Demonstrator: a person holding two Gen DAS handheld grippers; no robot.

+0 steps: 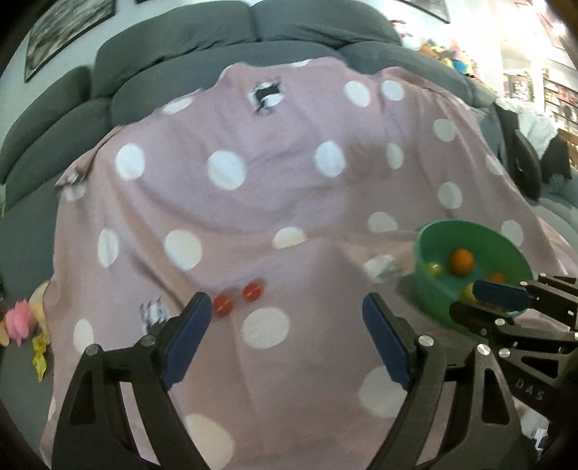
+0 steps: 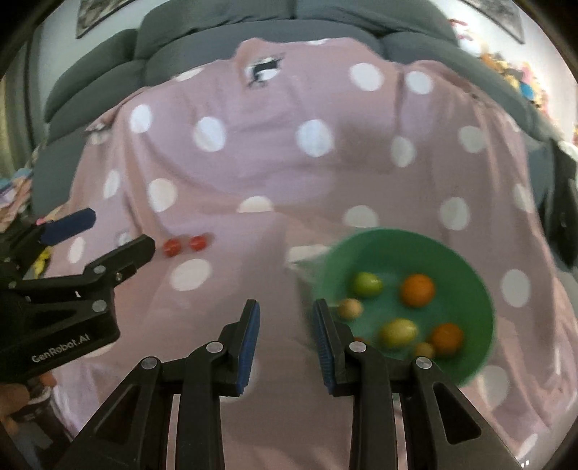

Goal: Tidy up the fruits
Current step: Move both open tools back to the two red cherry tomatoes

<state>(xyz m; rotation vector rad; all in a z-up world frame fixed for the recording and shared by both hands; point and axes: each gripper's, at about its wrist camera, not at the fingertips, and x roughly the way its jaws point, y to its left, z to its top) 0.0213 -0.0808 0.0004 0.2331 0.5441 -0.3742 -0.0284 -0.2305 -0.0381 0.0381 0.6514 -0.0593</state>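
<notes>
The left gripper (image 1: 287, 318) is held wide apart with nothing between its pads, above the pink dotted blanket (image 1: 253, 188). Just beyond its left finger, two red fruits (image 1: 236, 296) lie side by side. The right gripper (image 2: 287, 318) is drawn in to its narrowest and holds nothing. To its right sits a green bowl (image 2: 466, 260) containing orange (image 2: 417, 289), green and yellowish fruits.

Grey sofa (image 1: 253, 32) under pink polka-dot blanket (image 1: 289, 188); framed pictures (image 1: 68, 29) on pale wall; possibly shelves (image 1: 556, 97) far right.
</notes>
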